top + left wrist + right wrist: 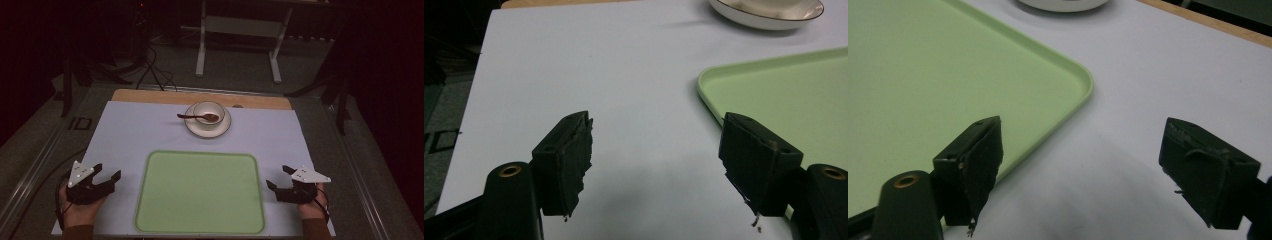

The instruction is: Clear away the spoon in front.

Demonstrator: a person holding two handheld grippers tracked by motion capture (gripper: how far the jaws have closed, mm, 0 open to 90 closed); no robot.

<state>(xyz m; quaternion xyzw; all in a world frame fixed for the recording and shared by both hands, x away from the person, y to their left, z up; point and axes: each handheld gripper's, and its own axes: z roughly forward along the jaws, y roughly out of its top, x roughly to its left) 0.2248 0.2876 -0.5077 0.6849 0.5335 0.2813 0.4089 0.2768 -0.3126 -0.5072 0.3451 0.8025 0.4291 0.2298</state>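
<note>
Dim room, dark grey floor; one white metal frame stand (239,37) at the far side, black cables (152,70) trailing over the floor at far left.

Tabletop (200,97): pale wood, its far edge bare, the rest covered by one white sheet (130,135).

Items on the sheet, counted:
- One pale green rectangular plastic tray (200,192) with rounded corners, near centre, lying flat, nothing on it.
- One white round saucer (192,126), far centre, well apart from the tray.
- One white round bowl with a dark rim (208,111), standing on the saucer.
- One dark brown spoon (192,117), its bowl end inside the bowl, handle pointing left over the saucer rim.

Grippers, two:
- Left gripper (107,171), black, just left of the tray's left edge, jaws spread wide, nothing between them.
- Right gripper (279,176), black, just right of the tray's right edge, jaws spread wide, nothing between them.

Hands, two, one behind each gripper at the near edge.
</note>
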